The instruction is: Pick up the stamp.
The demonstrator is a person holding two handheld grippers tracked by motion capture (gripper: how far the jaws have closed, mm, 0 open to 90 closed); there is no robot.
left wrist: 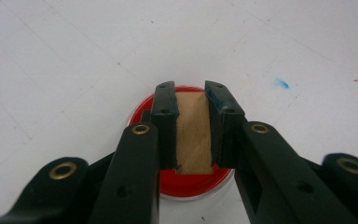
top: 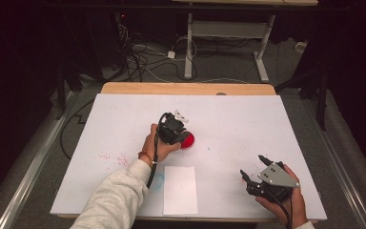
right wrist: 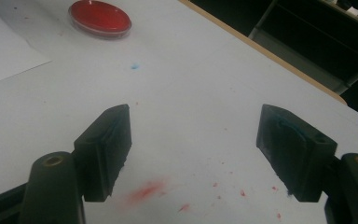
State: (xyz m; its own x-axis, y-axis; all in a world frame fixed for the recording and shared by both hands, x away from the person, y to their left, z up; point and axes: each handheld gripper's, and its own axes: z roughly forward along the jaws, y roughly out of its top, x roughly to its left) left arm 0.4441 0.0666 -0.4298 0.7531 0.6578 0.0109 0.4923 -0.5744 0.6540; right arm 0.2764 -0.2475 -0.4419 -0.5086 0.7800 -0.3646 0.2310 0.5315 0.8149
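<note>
A shallow round dish of red paint (top: 188,140) sits near the middle of the white-covered table (top: 248,114). My left gripper (top: 177,130) hangs right over it, pointing down. In the left gripper view the jaws (left wrist: 189,88) are shut on a small tan wooden block (left wrist: 193,135), which sits above the red dish (left wrist: 191,184); whether the block touches the paint is not visible. My right gripper (top: 252,165) rests at the front right of the table, held in a hand. Its jaws (right wrist: 193,121) stand wide open with nothing between them, and the red dish (right wrist: 100,17) lies far off.
A white sheet of paper (top: 180,188) lies at the table's front edge, with a faint blue ring (top: 158,180) beside it. Red paint specks (top: 112,156) mark the left side and a red smear (right wrist: 147,190) lies under the right gripper. A wooden edge (top: 186,88) borders the back.
</note>
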